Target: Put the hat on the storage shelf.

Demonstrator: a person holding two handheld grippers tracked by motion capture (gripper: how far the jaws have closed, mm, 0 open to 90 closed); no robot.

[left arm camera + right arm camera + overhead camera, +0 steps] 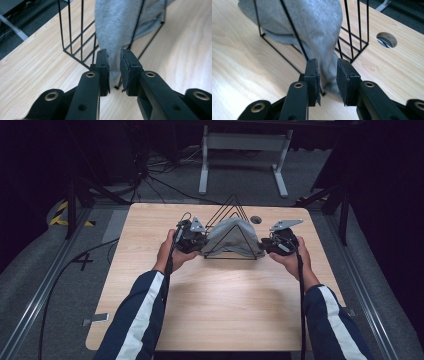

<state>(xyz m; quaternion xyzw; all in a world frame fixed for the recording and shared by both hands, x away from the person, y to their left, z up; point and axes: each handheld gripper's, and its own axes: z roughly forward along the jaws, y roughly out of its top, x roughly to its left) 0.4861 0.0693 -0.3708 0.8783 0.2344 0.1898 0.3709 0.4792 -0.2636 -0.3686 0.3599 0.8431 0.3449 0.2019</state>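
A grey cloth (231, 235) is draped over a black triangular wire rack (233, 202) at the far middle of the wooden table (215, 305). My left gripper (202, 242) is at the cloth's left end and my right gripper (262, 245) at its right end. In the left gripper view the cloth's hanging end (115, 25) drops between the jaws of the left gripper (114, 53), which stand slightly apart and do not press on it. In the right gripper view the cloth (317, 25) hangs between the wider-set jaws of the right gripper (327, 62), loose. Rack wires (75, 37) (358, 32) stand just behind.
A round cable hole (256, 219) (387, 40) sits in the table behind the rack, to its right. A white stand frame (245, 150) and cables lie on the grey floor beyond the table. Bare wood stretches from the rack to the near edge.
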